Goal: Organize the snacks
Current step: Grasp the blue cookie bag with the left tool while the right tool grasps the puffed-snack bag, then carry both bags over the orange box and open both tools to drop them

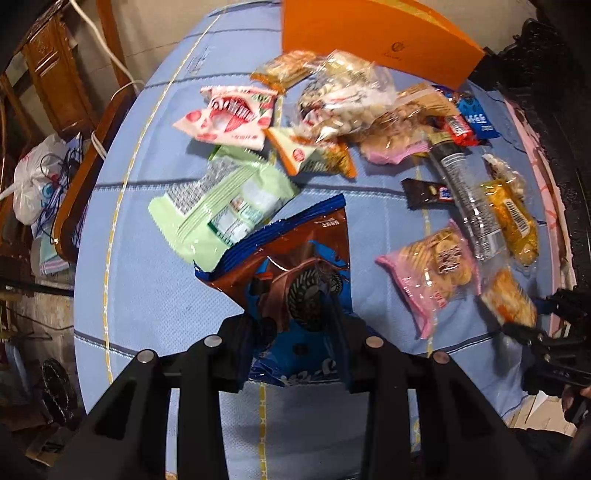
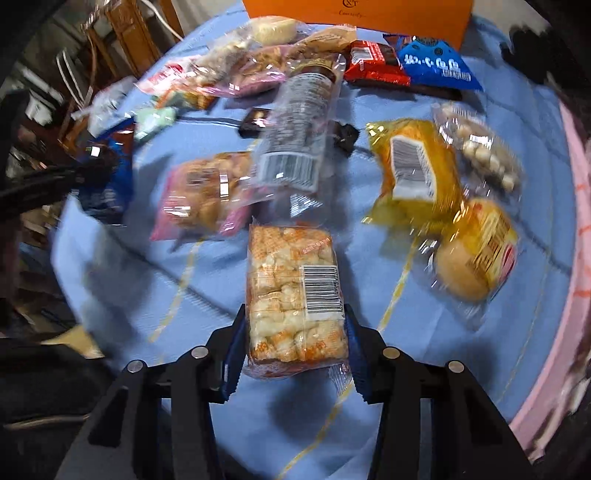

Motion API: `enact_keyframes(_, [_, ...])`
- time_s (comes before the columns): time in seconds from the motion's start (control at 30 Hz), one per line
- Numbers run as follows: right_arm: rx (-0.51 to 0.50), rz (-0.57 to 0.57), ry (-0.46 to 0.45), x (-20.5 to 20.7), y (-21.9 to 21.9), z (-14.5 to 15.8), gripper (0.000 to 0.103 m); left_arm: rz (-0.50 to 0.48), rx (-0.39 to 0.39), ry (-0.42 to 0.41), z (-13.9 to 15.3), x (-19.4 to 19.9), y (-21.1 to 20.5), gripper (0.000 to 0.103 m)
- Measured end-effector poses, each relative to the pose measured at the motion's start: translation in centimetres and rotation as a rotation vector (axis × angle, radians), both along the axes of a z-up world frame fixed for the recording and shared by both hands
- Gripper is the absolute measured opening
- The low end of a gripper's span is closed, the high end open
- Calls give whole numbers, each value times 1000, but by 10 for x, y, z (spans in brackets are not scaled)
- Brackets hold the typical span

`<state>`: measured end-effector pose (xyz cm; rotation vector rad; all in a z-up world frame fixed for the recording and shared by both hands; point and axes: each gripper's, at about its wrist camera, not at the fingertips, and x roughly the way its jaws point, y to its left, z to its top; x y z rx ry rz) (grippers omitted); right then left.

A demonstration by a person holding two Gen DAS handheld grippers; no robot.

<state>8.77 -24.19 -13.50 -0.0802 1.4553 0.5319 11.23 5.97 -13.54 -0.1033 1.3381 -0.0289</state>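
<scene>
Your right gripper (image 2: 295,343) is clamping a clear pack of puffed rice cakes (image 2: 293,291), blue pads pressing both long sides; the pack is sticking out toward 12 o'clock, barcode label facing up. Your left gripper (image 1: 295,332) is pinching a brown-and-blue cookie bag (image 1: 295,273) at a narrow gap, the bag fanning out toward 12 o'clock over the blue tablecloth (image 1: 147,295). In the left wrist view, a pale green pouch (image 1: 225,199) is lying at 11 o'clock, touching the bag's edge, and a pink cracker pack (image 1: 432,273) is sitting at 2 o'clock. Further out at 12 o'clock the rest of the snacks are piling up against an orange box (image 1: 369,33). In the right wrist view a yellow pack (image 2: 417,173) is lying at 1 o'clock.
</scene>
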Motion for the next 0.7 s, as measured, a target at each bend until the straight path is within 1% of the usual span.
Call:
enact_keyframes(0.03, [19, -1, 9, -1, -1, 4, 48, -8, 1, -9, 4, 2, -1, 35])
enact_keyframes(0.1, [96, -15, 35, -3, -5, 16, 48, -23, 2, -25, 12, 4, -2, 35])
enact_keyframes(0.17, [141, -18, 37, 1, -8, 30, 48, -36, -2, -42, 20, 6, -3, 35])
enact_keyframes(0.2, [155, -22, 31, 1, -7, 34, 48, -42, -2, -51, 24, 8, -4, 35])
enact_keyframes(0.27, [184, -37, -2, 11, -7, 52, 48, -53, -6, -69, 33, 13, -5, 35])
enact_keyframes(0.3, [190, -42, -22, -2, 1, 59, 48, -56, -14, -76, 37, 16, -5, 35])
enact_keyframes(0.33, [196, -45, -51, 1, 3, 69, 48, -60, -20, -86, 42, 19, -5, 35])
enact_keyframes(0.4, [199, -48, -114, 20, 5, 90, 48, -71, -24, -112, 53, 29, -6, 35])
enact_keyframes(0.53, [192, -79, -230, 71, 9, 116, 48, -87, -52, -160, 78, 58, -7, 35])
enact_keyframes(0.6, [197, -111, -288, 104, 10, 133, 48, -107, -42, -216, 99, 83, -11, 35])
enact_keyframes(0.7, [185, -139, -353, 152, 18, 140, 48, -120, -45, -270, 120, 117, -14, 35])
